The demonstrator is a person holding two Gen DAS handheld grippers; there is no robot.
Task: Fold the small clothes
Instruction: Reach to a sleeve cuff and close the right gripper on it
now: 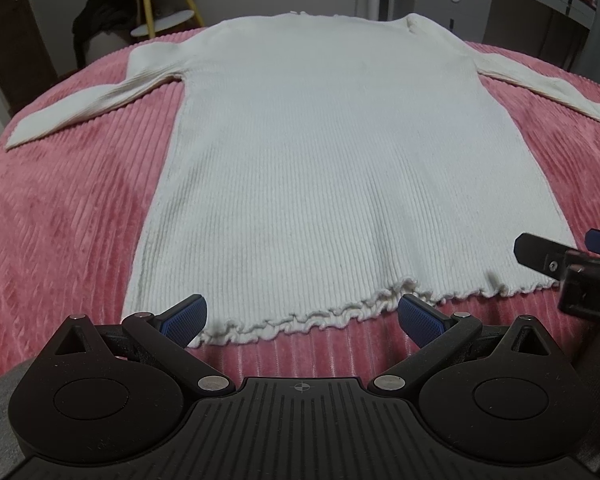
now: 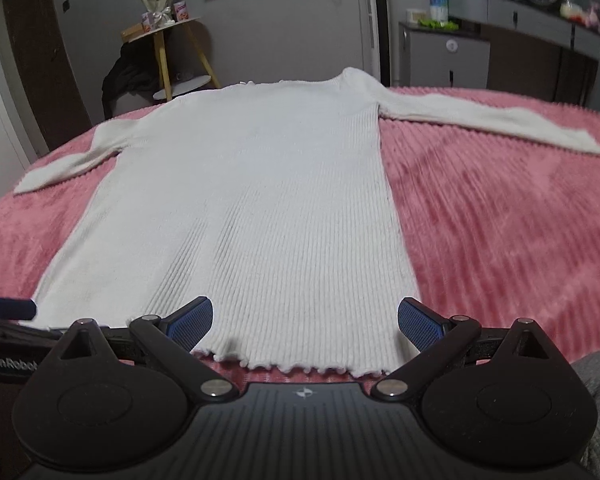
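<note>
The sweater (image 1: 340,168) is matt ribbed knit; the bedspread (image 1: 68,216) is plush corded cloth. The fingers (image 2: 190,322) have dimpled blue pads on matt black plastic.

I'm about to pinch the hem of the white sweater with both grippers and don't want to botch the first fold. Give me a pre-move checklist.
1. Left gripper open: ok.
2. Right gripper open: ok.
3. White sweater spread flat on the pink blanket: ok.
4. Both sleeves laid out to the sides: ok.
5. Ruffled hem between each gripper's fingers: ok.
6. Fingertips touching fabric: cannot tell.
</note>
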